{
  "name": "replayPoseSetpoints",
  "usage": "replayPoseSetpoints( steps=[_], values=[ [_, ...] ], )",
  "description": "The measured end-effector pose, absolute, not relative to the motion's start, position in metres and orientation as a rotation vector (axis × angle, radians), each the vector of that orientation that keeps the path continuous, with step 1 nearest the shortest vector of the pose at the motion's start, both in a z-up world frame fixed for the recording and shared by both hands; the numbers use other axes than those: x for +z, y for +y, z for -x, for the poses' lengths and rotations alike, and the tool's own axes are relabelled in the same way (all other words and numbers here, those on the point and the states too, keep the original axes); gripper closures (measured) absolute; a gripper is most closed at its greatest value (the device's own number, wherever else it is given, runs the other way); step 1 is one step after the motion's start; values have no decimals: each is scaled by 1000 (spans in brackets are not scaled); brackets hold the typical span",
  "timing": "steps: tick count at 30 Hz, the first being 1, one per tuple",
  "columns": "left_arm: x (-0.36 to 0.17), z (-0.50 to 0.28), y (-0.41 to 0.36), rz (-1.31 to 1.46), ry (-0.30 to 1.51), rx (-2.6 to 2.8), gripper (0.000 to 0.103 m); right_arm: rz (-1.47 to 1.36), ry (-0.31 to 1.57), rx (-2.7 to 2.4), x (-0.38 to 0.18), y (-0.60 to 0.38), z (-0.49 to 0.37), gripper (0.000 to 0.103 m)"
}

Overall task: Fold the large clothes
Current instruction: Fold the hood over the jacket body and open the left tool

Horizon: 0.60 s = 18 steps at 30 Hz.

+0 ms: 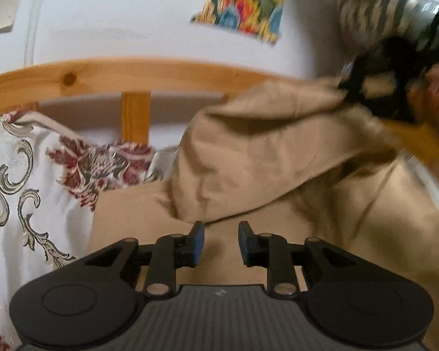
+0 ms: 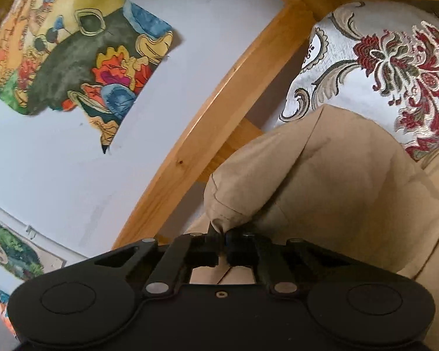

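Beige garment (image 2: 336, 181) corner is pinched in my right gripper (image 2: 223, 238); my left gripper (image 1: 221, 241) hangs narrowly parted, empty, above it.

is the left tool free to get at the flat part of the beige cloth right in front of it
Probably yes. The left tool is open and empty, and the flat beige cloth lies directly beneath it with nothing between; the right tool pinches a raised fold off to the side.

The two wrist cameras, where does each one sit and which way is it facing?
Left wrist: on the left gripper, facing a wooden bed rail; jaws apart above the beige garment; the right gripper and a hand show.
Right wrist: on the right gripper, rolled, shut on a garment corner.
Shared: garment, rail, patterned bedspread, wall painting.
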<state>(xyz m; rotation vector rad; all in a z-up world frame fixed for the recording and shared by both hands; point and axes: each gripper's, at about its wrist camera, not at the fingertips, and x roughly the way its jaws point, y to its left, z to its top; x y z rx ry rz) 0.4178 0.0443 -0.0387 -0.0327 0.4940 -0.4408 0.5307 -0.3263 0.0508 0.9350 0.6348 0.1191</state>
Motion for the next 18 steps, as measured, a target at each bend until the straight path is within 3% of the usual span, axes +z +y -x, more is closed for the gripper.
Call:
replayPoseSetpoints(
  steps=[7, 14, 17, 18],
  values=[
    [-5, -420, -10, 74, 465, -695, 75, -942, 649, 143, 55, -332, -508, 100],
    [-13, -464, -95, -62, 486, -761, 75, -943, 657, 197, 77, -340, -483, 101],
    [-22, -478, -104, -90, 503, -591, 82, -900, 652, 246, 90, -342, -466, 101],
    [-25, -482, -103, -89, 503, -540, 89, -886, 647, 271, 93, -342, -458, 101]
  ],
)
